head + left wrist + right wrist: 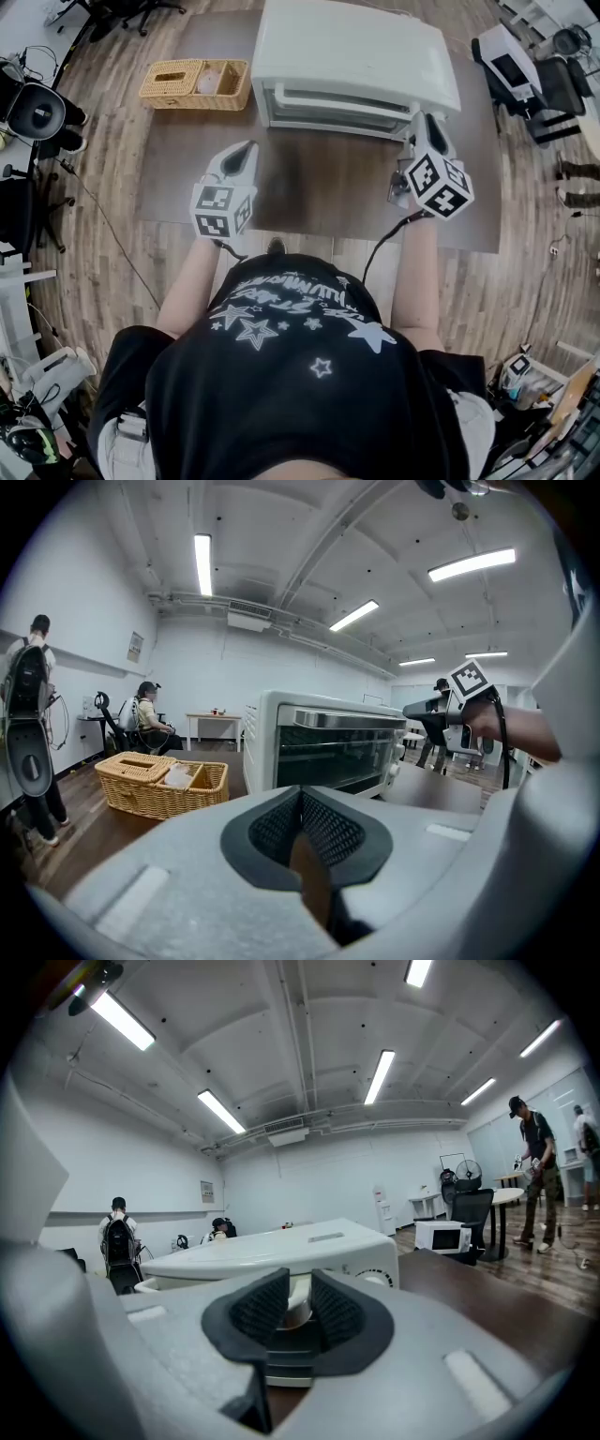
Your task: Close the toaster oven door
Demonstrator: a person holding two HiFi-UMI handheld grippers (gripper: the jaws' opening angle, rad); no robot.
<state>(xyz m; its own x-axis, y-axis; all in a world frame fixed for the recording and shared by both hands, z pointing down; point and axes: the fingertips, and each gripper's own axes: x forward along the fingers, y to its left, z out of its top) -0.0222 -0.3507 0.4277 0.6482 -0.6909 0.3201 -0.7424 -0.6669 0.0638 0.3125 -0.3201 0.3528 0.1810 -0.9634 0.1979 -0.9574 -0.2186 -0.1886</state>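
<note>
Head view: the boxy white metal toaster oven is pictured at the far edge of the dark brown wooden table, its dark glass door stood upright, so the closing is judged all but done. The right gripper is clamped on the right end of the silver bar handle, release alone remaining; the left gripper is held pinched shut, empty, toward the near edge.

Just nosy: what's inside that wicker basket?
A crumpled whitish thing lies in an open compartment of the wicker basket. A slotted woven lid covers its other end, hiding what lies below.
</note>
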